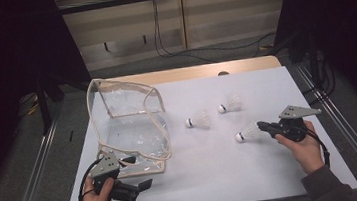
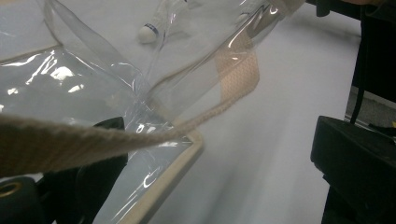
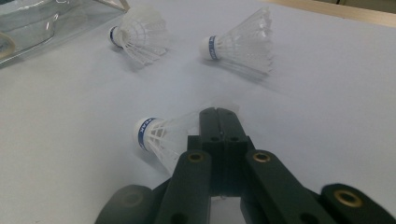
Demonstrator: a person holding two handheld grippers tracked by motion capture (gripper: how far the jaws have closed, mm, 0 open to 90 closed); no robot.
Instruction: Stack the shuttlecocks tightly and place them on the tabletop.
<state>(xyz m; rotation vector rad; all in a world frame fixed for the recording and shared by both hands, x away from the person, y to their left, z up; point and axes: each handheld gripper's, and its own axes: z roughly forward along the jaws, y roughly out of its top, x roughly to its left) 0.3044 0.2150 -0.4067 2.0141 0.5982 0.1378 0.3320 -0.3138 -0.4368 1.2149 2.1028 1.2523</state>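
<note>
The right gripper has its jaws pressed together on the feather skirt of a shuttlecock, pinching it near the rim; the white cork with its blue band points away to the left in the right gripper view, and the shuttlecock lies on its side on the white table. From the high view this same shuttlecock sits at the right of the table, just in front of the right gripper, which the person's right hand holds low over the surface.

Two more shuttlecocks lie farther out, well apart from the held one: one near the middle of the table and another a little beyond it to the right.

The left gripper is at the near left corner, its jaws standing apart around the near edge of a clear plastic bag with beige trim; whether the pads actually press on the bag I cannot tell. In the left gripper view a beige strap of the bag crosses close in front of the camera
</note>
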